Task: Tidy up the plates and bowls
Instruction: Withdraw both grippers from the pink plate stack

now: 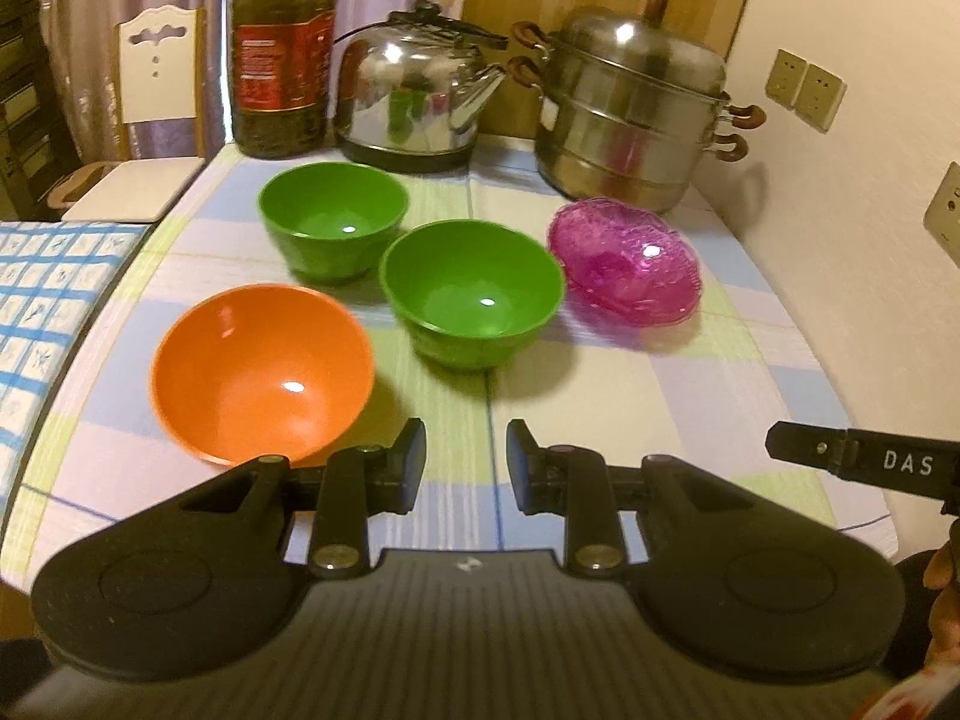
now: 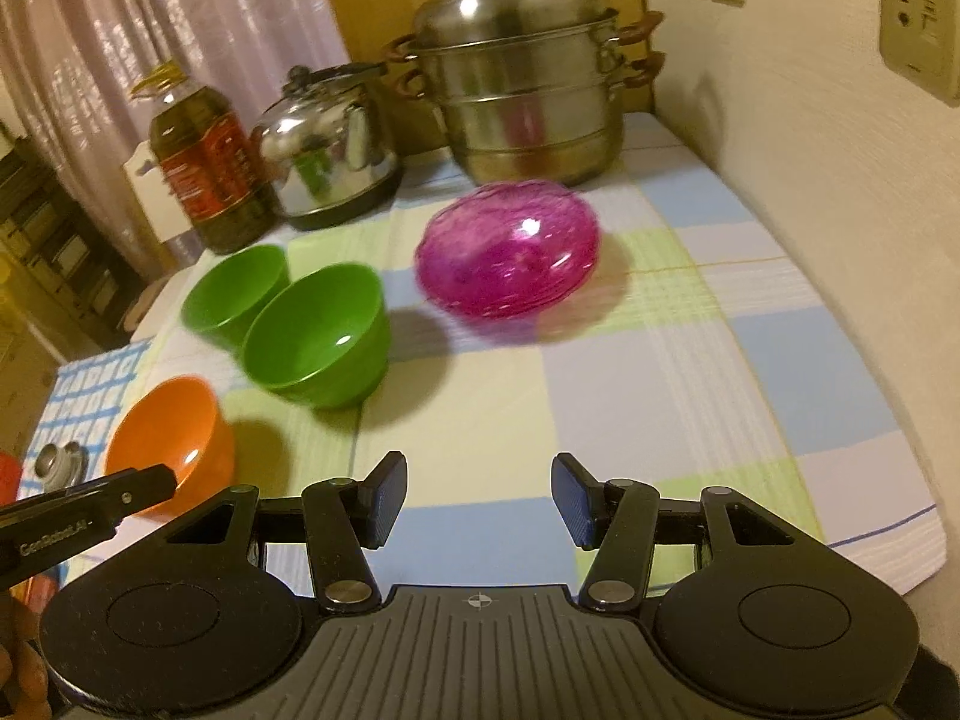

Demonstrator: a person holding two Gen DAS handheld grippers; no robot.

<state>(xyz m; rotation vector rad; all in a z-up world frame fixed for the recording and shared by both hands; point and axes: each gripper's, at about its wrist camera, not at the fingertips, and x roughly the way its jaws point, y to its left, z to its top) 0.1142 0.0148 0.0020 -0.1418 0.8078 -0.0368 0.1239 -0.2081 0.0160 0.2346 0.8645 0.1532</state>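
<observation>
An orange bowl point(image 1: 261, 369) sits nearest on the left of the checked tablecloth. Two green bowls stand behind it, one near point(image 1: 472, 294) and one far point(image 1: 334, 219). A stack of pink translucent plates point(image 1: 627, 261) lies to the right. My left gripper point(image 1: 466, 468) is open and empty, hovering just right of the orange bowl. My right gripper point(image 2: 478, 501) is open and empty, in front of the pink plates point(image 2: 510, 249). The right wrist view also shows the orange bowl point(image 2: 171, 441) and the green bowls point(image 2: 318, 342), point(image 2: 237, 291).
At the back of the table stand an oil bottle point(image 1: 282, 60), a steel kettle point(image 1: 414, 96) and a steel steamer pot point(image 1: 630, 108). The wall point(image 1: 840, 240) runs along the right. A white chair point(image 1: 156, 120) and a blue checked cloth point(image 1: 42, 300) are on the left.
</observation>
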